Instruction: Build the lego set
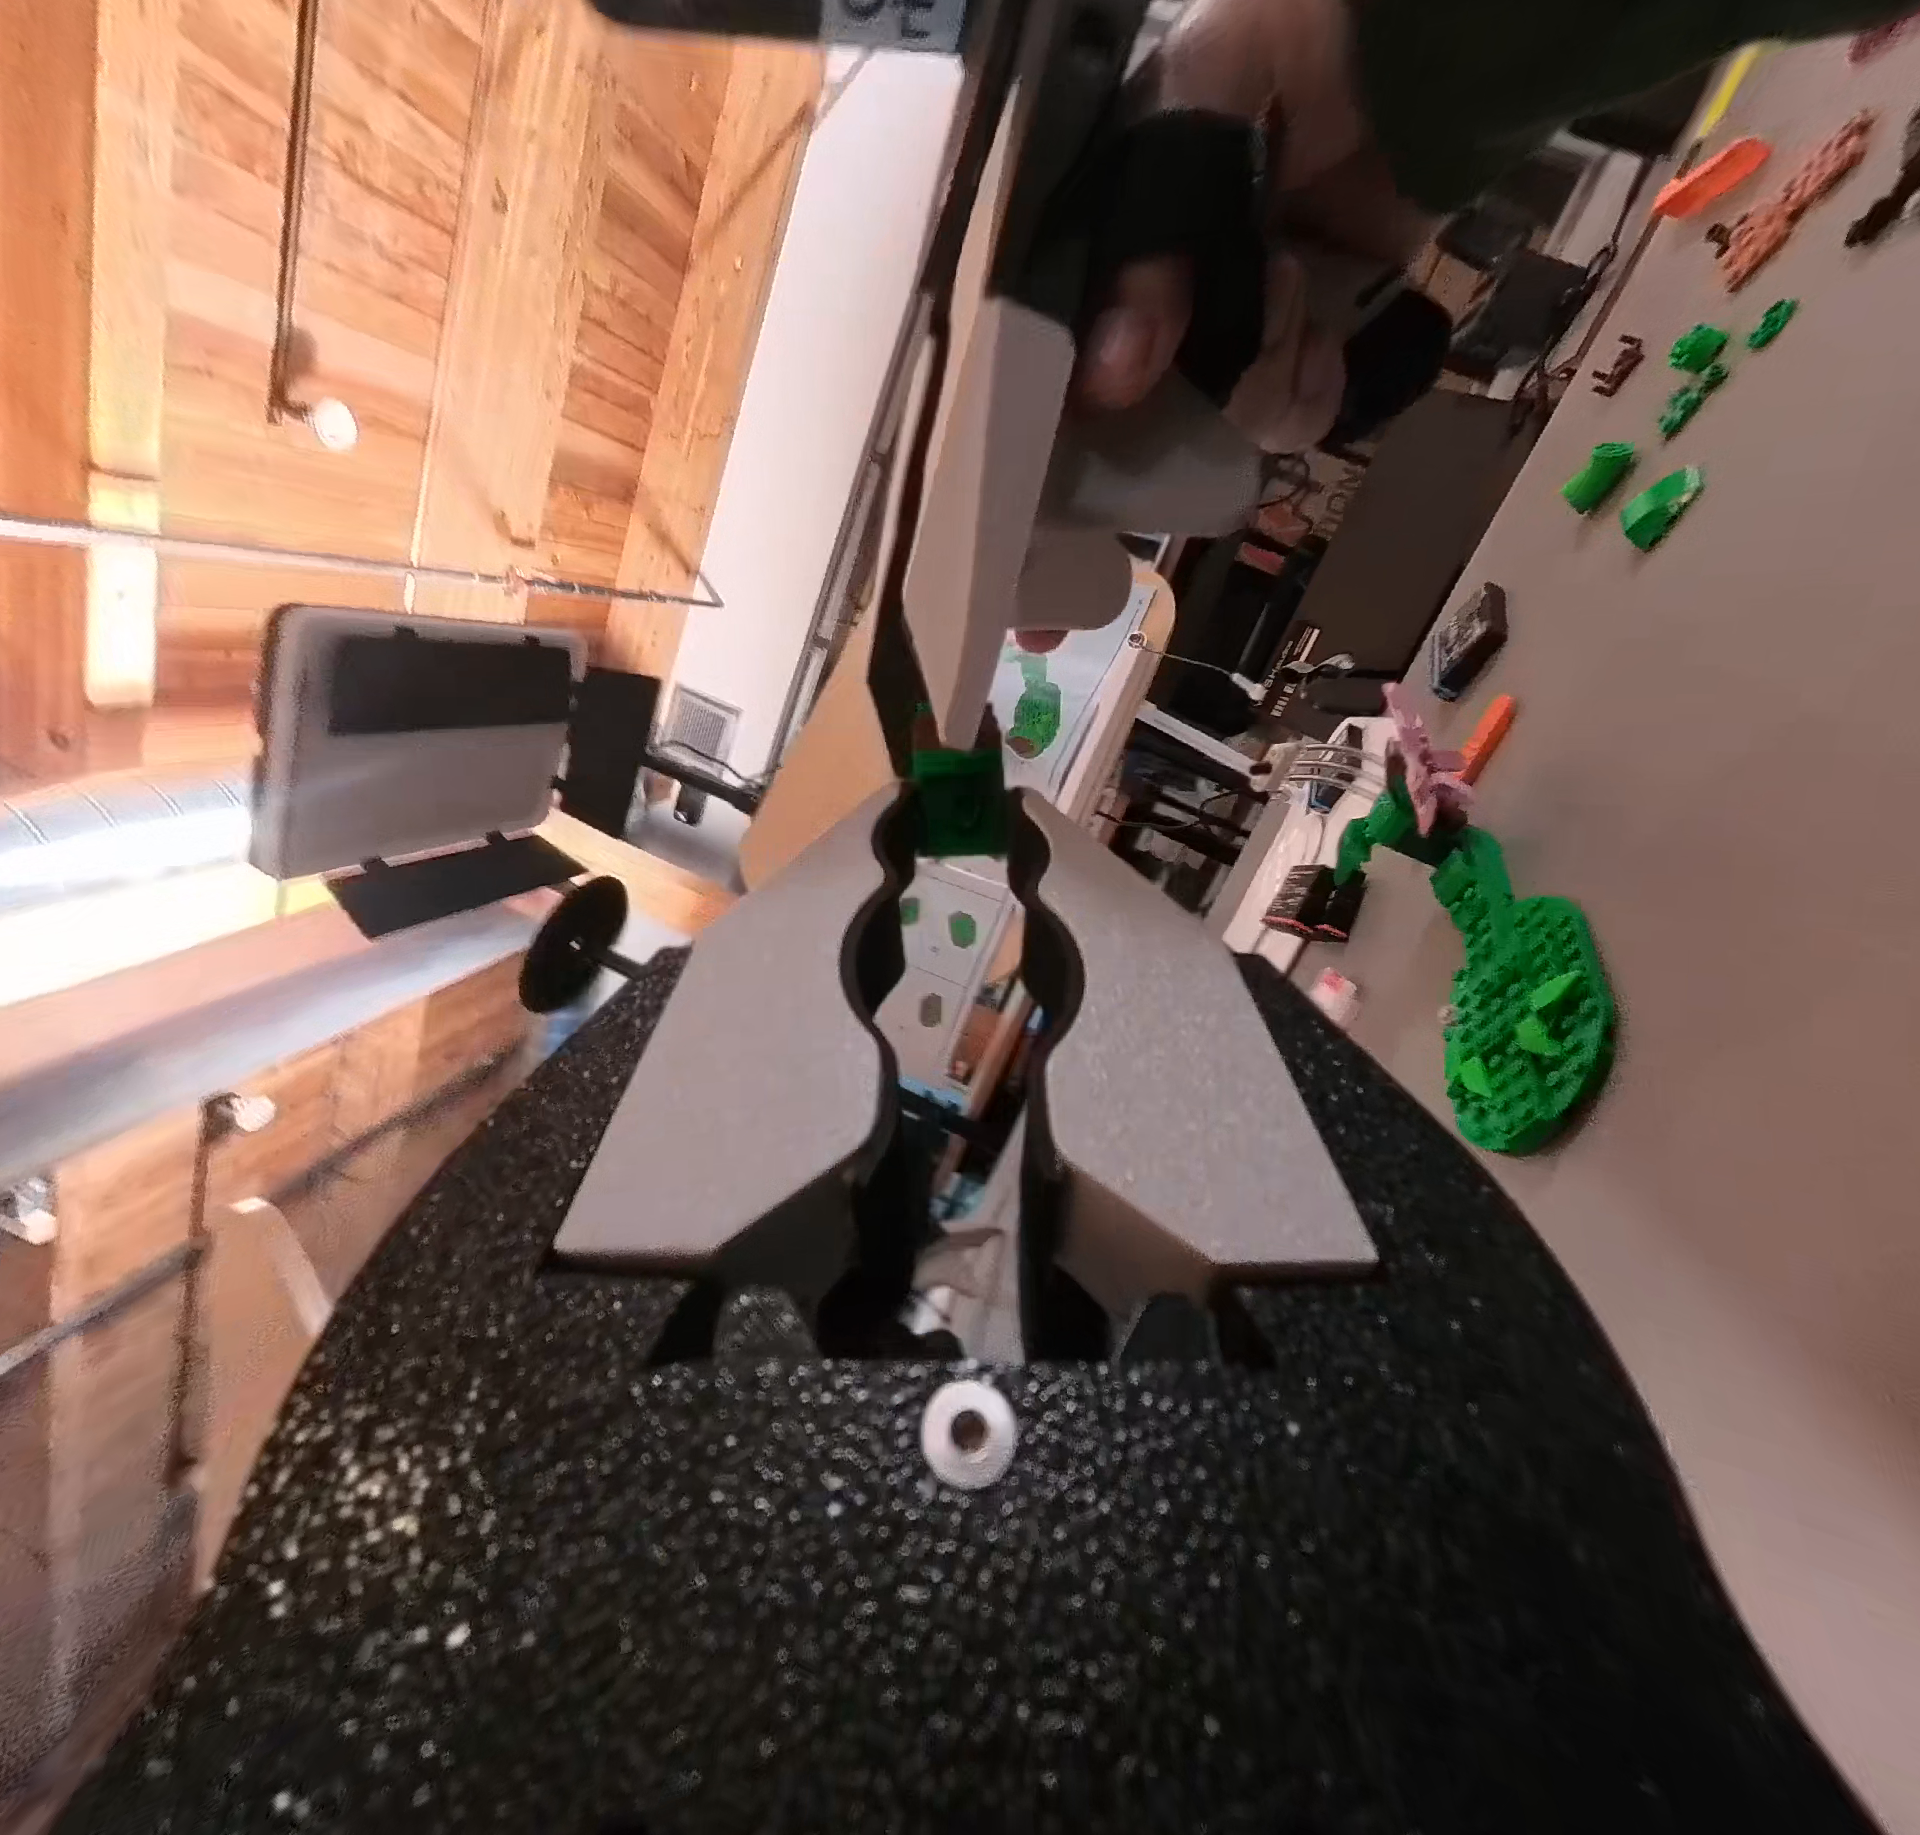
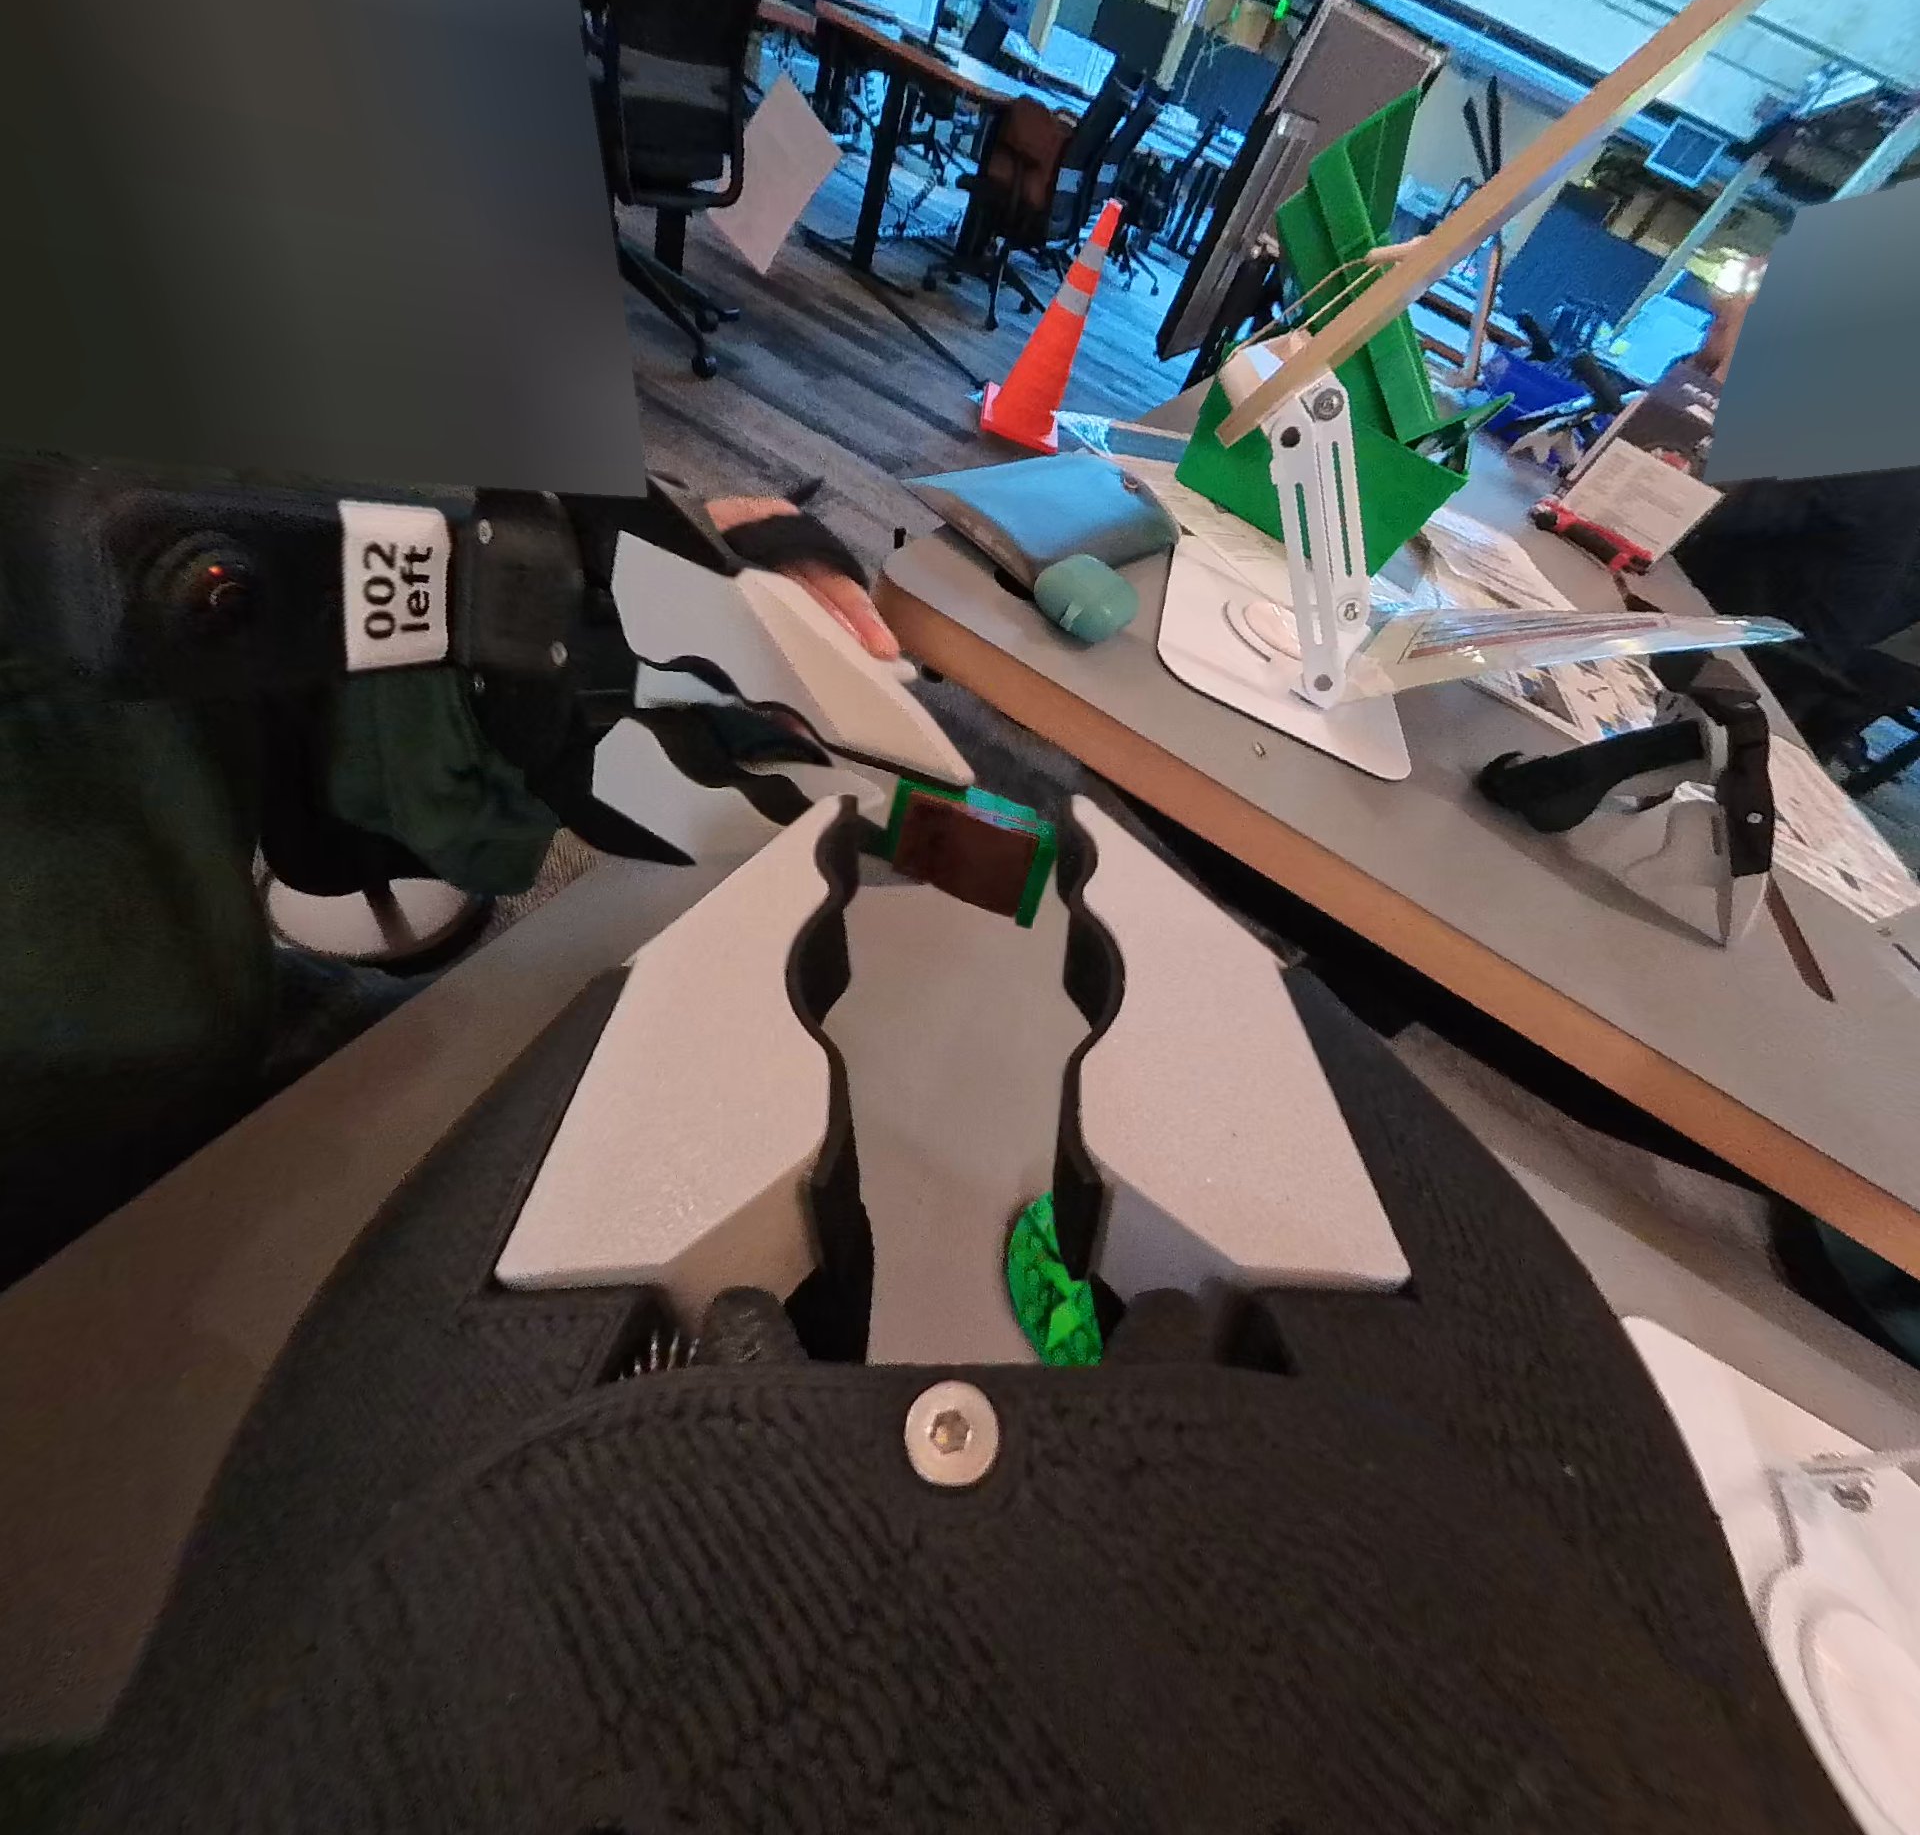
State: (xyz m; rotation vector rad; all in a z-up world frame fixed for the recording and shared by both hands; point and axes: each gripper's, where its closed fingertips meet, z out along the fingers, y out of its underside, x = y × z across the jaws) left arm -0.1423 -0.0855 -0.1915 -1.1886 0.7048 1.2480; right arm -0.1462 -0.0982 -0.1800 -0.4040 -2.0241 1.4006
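Observation:
My left gripper (image 1: pixel 961 809) is shut on a small green lego piece (image 1: pixel 956 814) and holds it in the air. My right gripper (image 2: pixel 964 814) reaches the same piece from the other side. In its view the piece (image 2: pixel 966 855) is green with a brown face and fills the gap between its fingertips (image 2: pixel 1086 850). The right gripper (image 1: pixel 940 736) comes down from above in the left wrist view. The left gripper (image 2: pixel 925 762) comes in from the left in the right wrist view. A round green baseplate (image 1: pixel 1527 1027) with a green stem and pink flower (image 1: pixel 1429 767) stands on the grey table (image 1: pixel 1766 850).
Loose green pieces (image 1: pixel 1642 497), orange pieces (image 1: pixel 1714 175), brown pieces (image 1: pixel 1787 216) and a dark block (image 1: pixel 1465 632) lie on the table. A second table (image 2: pixel 1455 850) carries a green stand (image 2: pixel 1351 351), a teal case (image 2: pixel 1081 596) and a spare gripper (image 2: pixel 1662 798). An orange cone (image 2: pixel 1049 331) stands on the floor. My two grippers' fingertips are within a few centimetres of each other.

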